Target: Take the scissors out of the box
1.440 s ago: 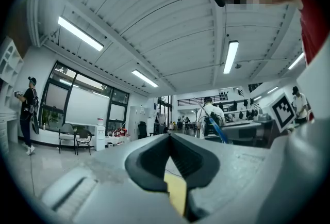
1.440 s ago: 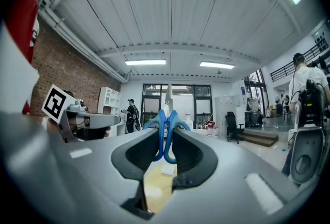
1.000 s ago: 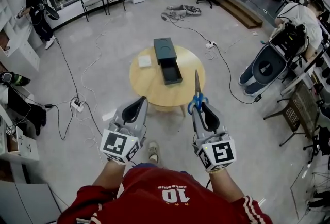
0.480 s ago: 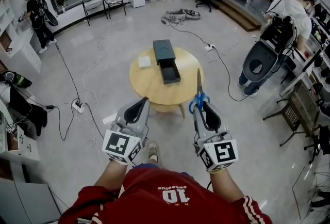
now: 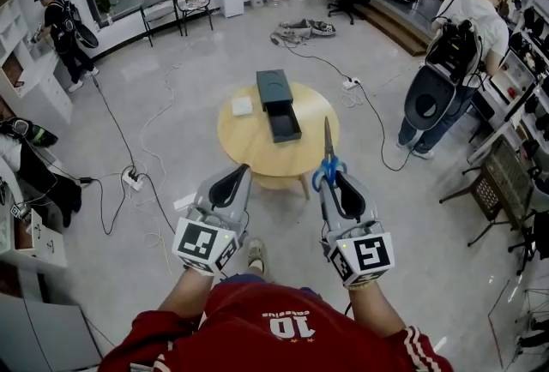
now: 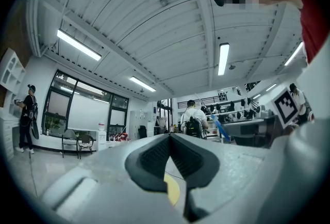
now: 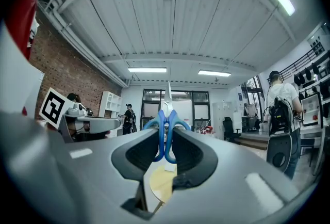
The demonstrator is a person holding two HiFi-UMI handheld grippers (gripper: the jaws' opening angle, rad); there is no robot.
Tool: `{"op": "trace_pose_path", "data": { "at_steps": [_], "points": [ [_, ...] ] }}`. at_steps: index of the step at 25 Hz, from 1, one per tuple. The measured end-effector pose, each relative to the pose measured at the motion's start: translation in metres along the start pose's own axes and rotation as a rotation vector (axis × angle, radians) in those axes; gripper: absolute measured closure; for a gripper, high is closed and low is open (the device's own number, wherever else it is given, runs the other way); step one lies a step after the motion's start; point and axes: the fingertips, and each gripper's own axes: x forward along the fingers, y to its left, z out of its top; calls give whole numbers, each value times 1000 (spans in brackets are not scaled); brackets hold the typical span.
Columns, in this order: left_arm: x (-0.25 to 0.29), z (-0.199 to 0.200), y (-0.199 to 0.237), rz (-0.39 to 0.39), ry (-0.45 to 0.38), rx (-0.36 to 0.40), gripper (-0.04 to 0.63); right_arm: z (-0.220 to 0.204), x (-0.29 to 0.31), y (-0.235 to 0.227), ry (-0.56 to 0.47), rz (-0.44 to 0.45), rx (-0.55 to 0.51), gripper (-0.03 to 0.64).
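Note:
My right gripper (image 5: 330,174) is shut on the blue handles of the scissors (image 5: 328,158), blades pointing away toward the round table. In the right gripper view the scissors (image 7: 166,127) stand upright between the pads, blades closed. The dark box (image 5: 277,102) lies on the round wooden table (image 5: 249,143), its drawer pulled out toward me. My left gripper (image 5: 239,168) is held beside the right one, shut with nothing in it; in the left gripper view its jaws (image 6: 170,136) meet at the tips.
A small white object (image 5: 242,105) sits on the table left of the box. Cables trail over the floor around the table. A person with a backpack (image 5: 455,45) stands at the right, another person (image 5: 62,23) at the far left. My shoe (image 5: 255,254) shows below.
Both grippers have drawn slightly back from the table and risen a little, the scissors still in the right one. The person at the right has stood up straighter.

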Motion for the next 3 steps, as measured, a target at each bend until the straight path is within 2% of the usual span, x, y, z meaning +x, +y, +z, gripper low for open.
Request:
{"op": "trace_pose_path", "data": {
  "at_steps": [3],
  "points": [
    [-1,0,-1,1,-1,2,592,-1,-1,1,1,5,3,532]
  ]
}}
